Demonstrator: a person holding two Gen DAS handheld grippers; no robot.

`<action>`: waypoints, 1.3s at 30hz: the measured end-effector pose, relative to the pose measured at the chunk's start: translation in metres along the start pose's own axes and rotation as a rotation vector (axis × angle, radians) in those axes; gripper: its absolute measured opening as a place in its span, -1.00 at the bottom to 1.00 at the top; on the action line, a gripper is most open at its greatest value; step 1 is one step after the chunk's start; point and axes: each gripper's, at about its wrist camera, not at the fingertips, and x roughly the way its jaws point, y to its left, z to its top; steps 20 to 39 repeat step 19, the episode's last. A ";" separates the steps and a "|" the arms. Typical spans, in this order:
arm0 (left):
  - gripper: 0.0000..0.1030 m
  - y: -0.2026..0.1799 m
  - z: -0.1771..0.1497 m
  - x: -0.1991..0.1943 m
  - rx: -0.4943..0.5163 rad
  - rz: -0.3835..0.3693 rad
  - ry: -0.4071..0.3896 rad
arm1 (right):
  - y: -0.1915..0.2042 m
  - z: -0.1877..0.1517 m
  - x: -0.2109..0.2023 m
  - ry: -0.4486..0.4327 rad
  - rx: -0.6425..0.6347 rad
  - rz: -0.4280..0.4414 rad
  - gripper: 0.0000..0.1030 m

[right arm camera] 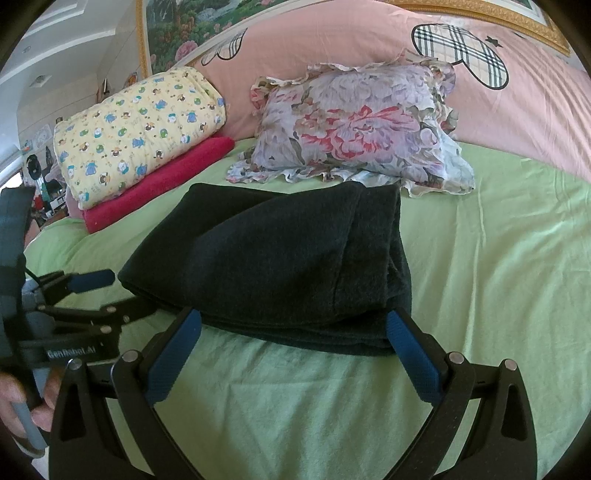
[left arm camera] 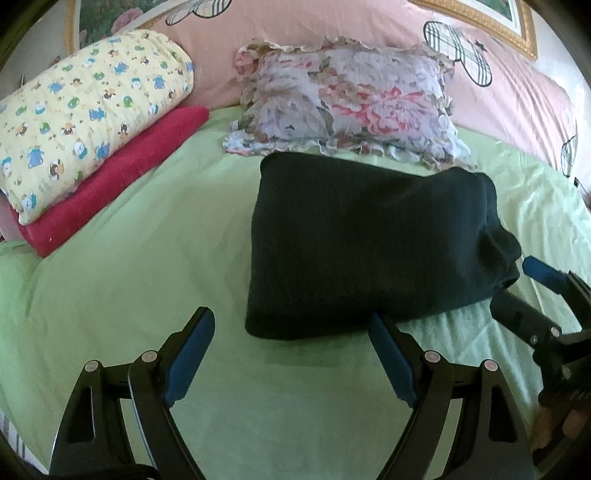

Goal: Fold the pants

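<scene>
Two tongs: both in view over a bed with a green sheet (left arm camera: 110, 295), each held by a person.
Pants: the dark pants (left arm camera: 362, 243) lie folded into a thick rectangular bundle on the green sheet, about midway across the bed, their far edge just beside the floral pillow (left arm camera: 343, 103).
Left tongs: the left tongs (left arm camera: 291, 332) stand wide open with nothing pressed between the blue pads; the near left corner of the bundle lies ahead between the tips, and the right-hand tip sits at the bundle's near edge.
Right tongs: the right tongs (right arm camera: 295, 325) also stand wide open, their two blue pads flanking the near edge of the pants without pinching the cloth; whether the tips touch the fabric I cannot tell.
Hand: a hand (right arm camera: 22, 406) grips the grey handle of the left tongs at the left edge of the right wrist view.
Head of bed: a pink cover (left arm camera: 498, 92) with plaid motifs rises behind the pillow.
Far left corner of bed: a folded yellow quilt (left arm camera: 85, 110) printed with small animals lies on top of a red blanket (left arm camera: 110, 192).
Wall: a gold-framed picture (right arm camera: 517, 14) hangs above the pink cover.
</scene>
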 end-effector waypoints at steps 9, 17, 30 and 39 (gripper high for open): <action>0.66 -0.002 0.004 0.000 0.014 0.008 0.003 | -0.003 0.001 -0.003 -0.007 0.037 -0.001 0.95; 0.66 -0.003 0.004 -0.004 0.022 0.017 0.010 | -0.003 0.001 -0.004 -0.010 0.047 -0.004 0.95; 0.66 -0.003 0.005 -0.005 0.027 0.016 0.009 | -0.007 0.002 -0.006 -0.014 0.061 -0.007 0.95; 0.66 -0.003 0.005 -0.005 0.027 0.016 0.009 | -0.007 0.002 -0.006 -0.014 0.061 -0.007 0.95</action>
